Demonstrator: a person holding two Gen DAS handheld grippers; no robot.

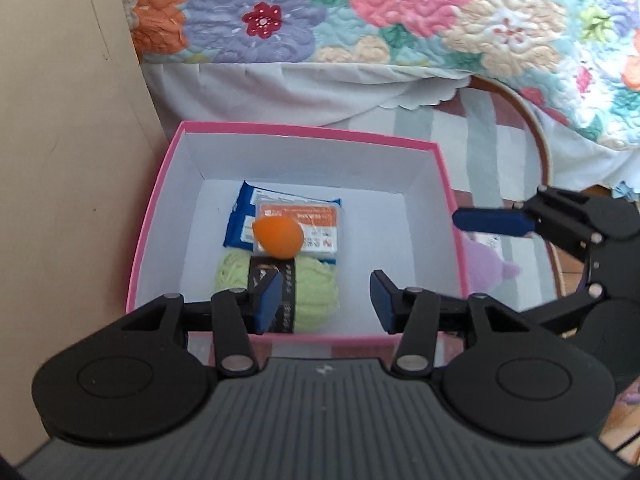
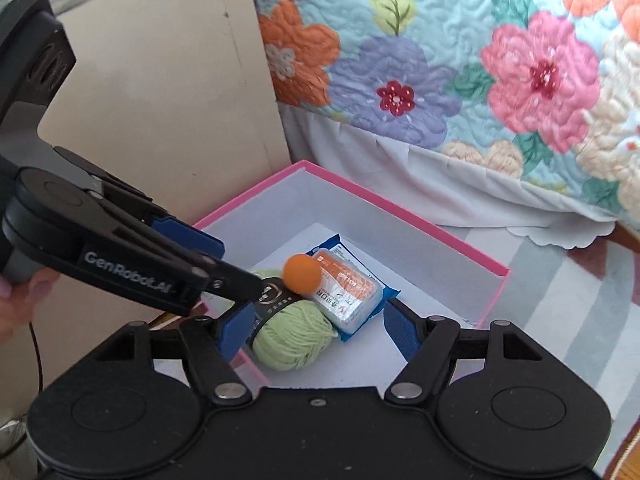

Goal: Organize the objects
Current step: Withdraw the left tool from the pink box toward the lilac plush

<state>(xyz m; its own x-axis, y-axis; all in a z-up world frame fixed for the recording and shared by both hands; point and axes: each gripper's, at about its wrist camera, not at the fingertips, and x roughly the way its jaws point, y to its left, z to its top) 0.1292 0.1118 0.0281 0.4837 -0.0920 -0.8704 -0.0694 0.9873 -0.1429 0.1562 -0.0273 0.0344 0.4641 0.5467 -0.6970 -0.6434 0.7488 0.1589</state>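
A pink box (image 1: pixel 304 130) with a white inside stands on the floor. In it lie a blue wipes pack (image 1: pixel 240 216), an orange-labelled packet (image 1: pixel 316 224) on top of that, and a green yarn skein (image 1: pixel 312 288) with a black band. An orange ball (image 1: pixel 279 239) shows over the packet and the skein; I cannot tell whether it rests there or is in the air. My left gripper (image 1: pixel 326 300) hangs open over the box's near side with nothing between its pads. My right gripper (image 2: pixel 318 332) is open and empty above the box (image 2: pixel 420 220), near the ball (image 2: pixel 302 274).
A bed with a floral quilt (image 1: pixel 400 20) and white skirt runs along the far side. A beige furniture panel (image 1: pixel 60 160) stands left of the box. A striped rug (image 1: pixel 480 140) lies to the right, with a purple soft thing (image 1: pixel 492 264) beside the box.
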